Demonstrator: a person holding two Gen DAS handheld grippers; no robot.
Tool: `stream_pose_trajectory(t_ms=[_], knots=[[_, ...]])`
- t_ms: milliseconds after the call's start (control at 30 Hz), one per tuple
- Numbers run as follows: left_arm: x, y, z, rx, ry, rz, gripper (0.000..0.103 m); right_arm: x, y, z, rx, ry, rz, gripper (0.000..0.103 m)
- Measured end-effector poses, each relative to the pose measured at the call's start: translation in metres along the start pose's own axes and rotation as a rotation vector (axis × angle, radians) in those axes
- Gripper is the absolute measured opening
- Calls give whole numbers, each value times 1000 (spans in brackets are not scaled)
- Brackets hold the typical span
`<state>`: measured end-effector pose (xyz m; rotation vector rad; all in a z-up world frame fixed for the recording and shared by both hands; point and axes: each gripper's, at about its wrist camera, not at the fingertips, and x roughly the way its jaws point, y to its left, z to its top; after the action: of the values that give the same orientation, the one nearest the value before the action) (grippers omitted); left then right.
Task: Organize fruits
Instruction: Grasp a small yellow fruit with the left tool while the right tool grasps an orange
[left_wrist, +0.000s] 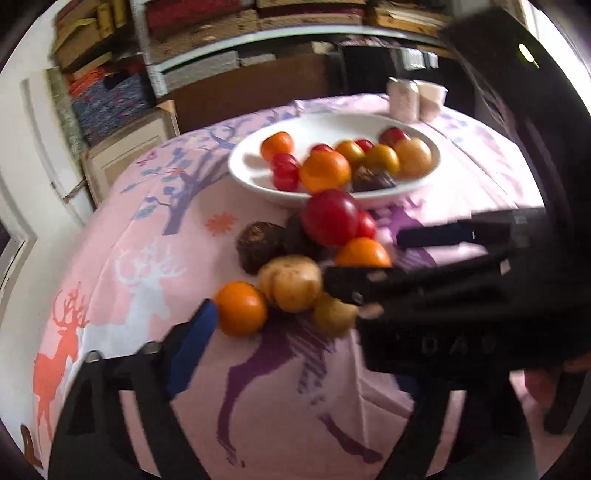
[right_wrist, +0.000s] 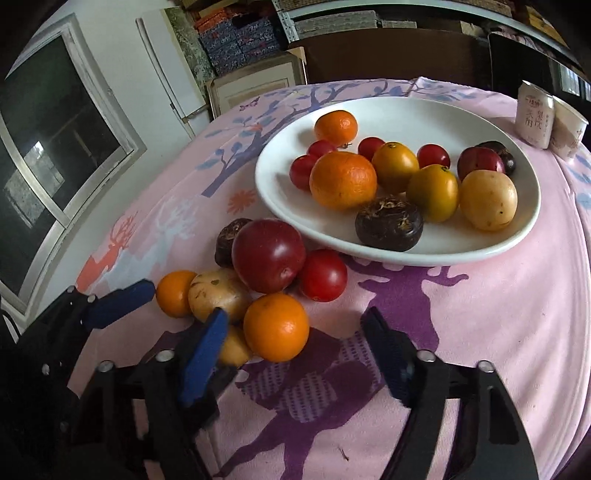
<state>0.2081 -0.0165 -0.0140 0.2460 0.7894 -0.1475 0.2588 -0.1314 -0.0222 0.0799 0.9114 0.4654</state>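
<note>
A white plate (right_wrist: 413, 110) holds several oranges, tomatoes, a potato and dark fruits. In front of it on the pink cloth lies a loose heap: a red apple (right_wrist: 267, 254), a tomato (right_wrist: 323, 275), an orange (right_wrist: 276, 326), a potato (right_wrist: 218, 293), a smaller orange (right_wrist: 173, 293) and a dark fruit (right_wrist: 229, 240). My right gripper (right_wrist: 295, 343) is open, its fingers on either side of the near orange. My left gripper (left_wrist: 280, 310) is open by the small orange (left_wrist: 241, 308) and potato (left_wrist: 290, 282); its right finger is hidden behind the right gripper's body (left_wrist: 424, 288).
Two drink cartons (right_wrist: 535, 114) stand at the table's far right behind the plate. A cardboard box (right_wrist: 255, 88) and shelves with stacked goods stand beyond the table. A window and white door are on the left.
</note>
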Motion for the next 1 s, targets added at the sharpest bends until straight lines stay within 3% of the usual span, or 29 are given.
stream_pose_trajectory(t_ms=[33,133,300,500,567,600,667,833,1000], knots=[[0,1,0,-1,0,-3,75,-1,1,0,11,11,41,43],[-4,-5,-7,34,-7,24,65,-8,6,-5,-1,8,17,35],[-8,-7,-13,33,16,5,58,-10,-7,-6,77,34,63,34],[-1,-15,-16,-12,80,-137,58,-9,-15,-5,123,56,106,34],[7,-15,-15,-28,108,-148,59,-10,-17,-5,131,58,112,34],[9,-12,-13,-47,106,-145,54,-10,-17,-5,132,58,110,34],[12,-8,-9,-78,98,-121,30,-12,-18,-4,135,55,106,34],[15,-11,-7,-83,90,-128,26,-19,-33,1,173,31,102,34],[15,-9,-7,-100,77,-247,25,-29,-50,5,220,-9,100,34]])
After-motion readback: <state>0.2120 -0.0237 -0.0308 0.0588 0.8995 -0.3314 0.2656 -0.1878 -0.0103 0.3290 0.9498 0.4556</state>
